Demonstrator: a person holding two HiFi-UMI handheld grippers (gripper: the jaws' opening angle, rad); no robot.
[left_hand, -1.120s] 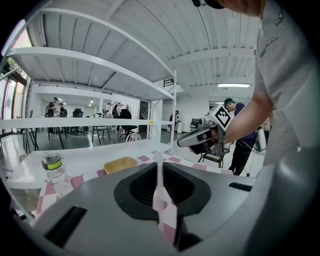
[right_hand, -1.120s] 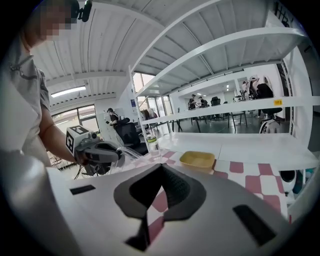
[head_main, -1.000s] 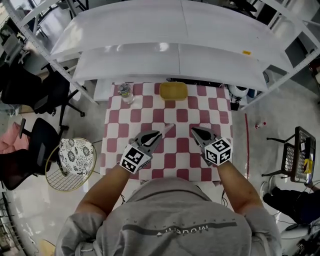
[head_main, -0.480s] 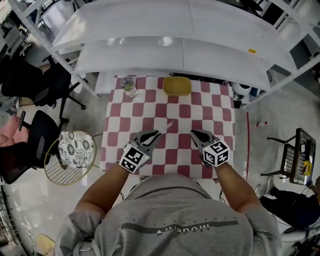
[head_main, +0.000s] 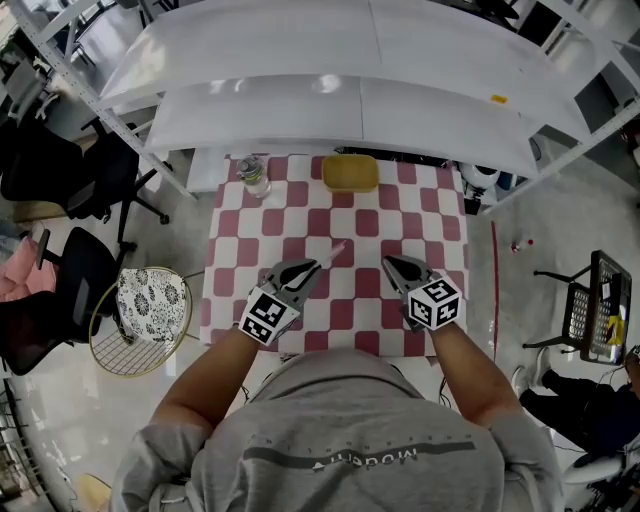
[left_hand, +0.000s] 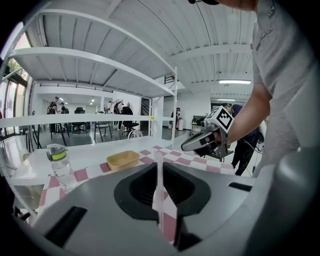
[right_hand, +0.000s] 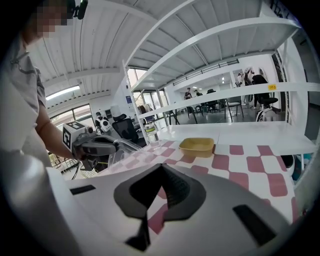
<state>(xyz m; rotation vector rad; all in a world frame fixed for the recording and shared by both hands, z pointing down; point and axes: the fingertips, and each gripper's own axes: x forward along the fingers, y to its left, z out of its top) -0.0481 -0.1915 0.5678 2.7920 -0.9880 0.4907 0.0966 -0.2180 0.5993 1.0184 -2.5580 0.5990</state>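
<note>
Clear plastic sheet (left_hand: 159, 186) clamped in left hand-held gripper (head_main: 314, 266); right hand-held gripper (head_main: 389, 263) closed, empty; both inside checkered table (head_main: 300, 215) edges.

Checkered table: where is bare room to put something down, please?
Free: the middle band of the checkered table, between water bottle and yellow tray behind and left tool and right tool in front; also the back corner right of the tray. Crowded: the near edge.

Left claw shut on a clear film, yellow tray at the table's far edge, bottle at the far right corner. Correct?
Not quite. The bottle stands at the table's far left corner, as the head view shows. The left claw is shut on the clear film, and the yellow tray sits at the far edge.
</note>
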